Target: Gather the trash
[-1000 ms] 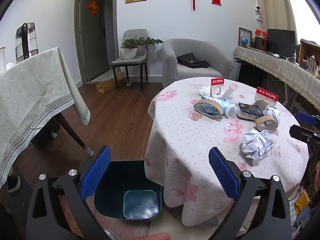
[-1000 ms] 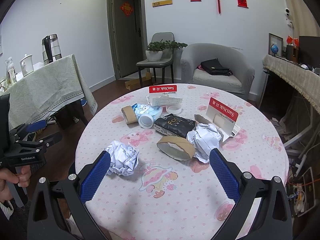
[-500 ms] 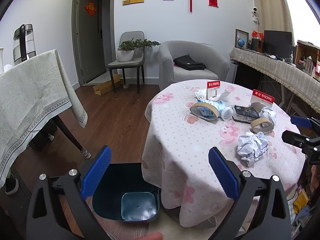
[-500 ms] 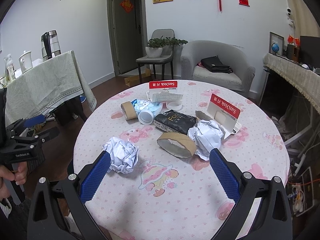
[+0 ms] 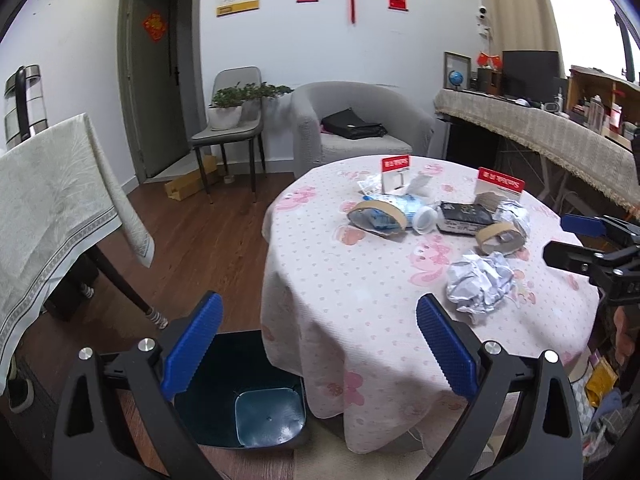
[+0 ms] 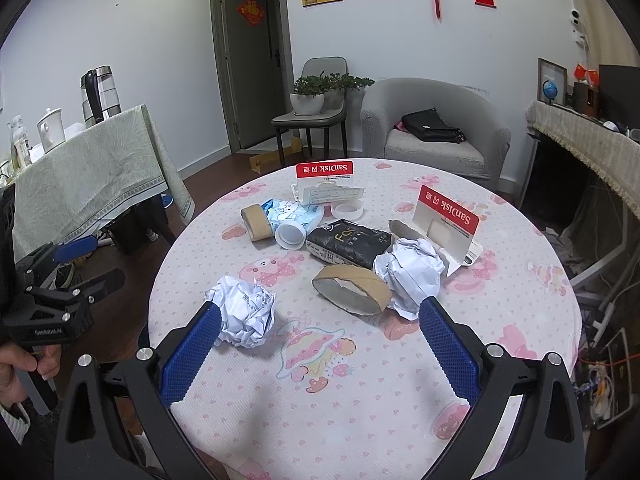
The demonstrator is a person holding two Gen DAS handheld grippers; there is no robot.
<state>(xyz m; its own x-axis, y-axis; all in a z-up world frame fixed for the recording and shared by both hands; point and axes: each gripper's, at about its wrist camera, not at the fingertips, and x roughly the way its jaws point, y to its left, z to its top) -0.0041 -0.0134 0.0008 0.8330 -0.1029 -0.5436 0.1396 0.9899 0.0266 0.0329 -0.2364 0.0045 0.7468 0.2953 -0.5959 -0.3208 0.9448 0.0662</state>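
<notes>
A round table with a pink-patterned cloth holds trash: two crumpled paper balls, two cardboard tape rings, a black packet, a blue-white wrapper and two SanDisk cards. My right gripper is open and empty, just short of the nearer paper ball. My left gripper is open and empty, held above the dark teal bin on the floor beside the table. The nearer paper ball lies to its right.
A second table with a pale green cloth stands at the left with a kettle. A grey chair with a plant and a grey armchair stand behind. A cloth-covered desk runs along the right.
My left gripper has drifted left and back a little, so the table and bin shifted slightly in its view. My right gripper has moved slightly nearer the paper ball. Both stayed open.
</notes>
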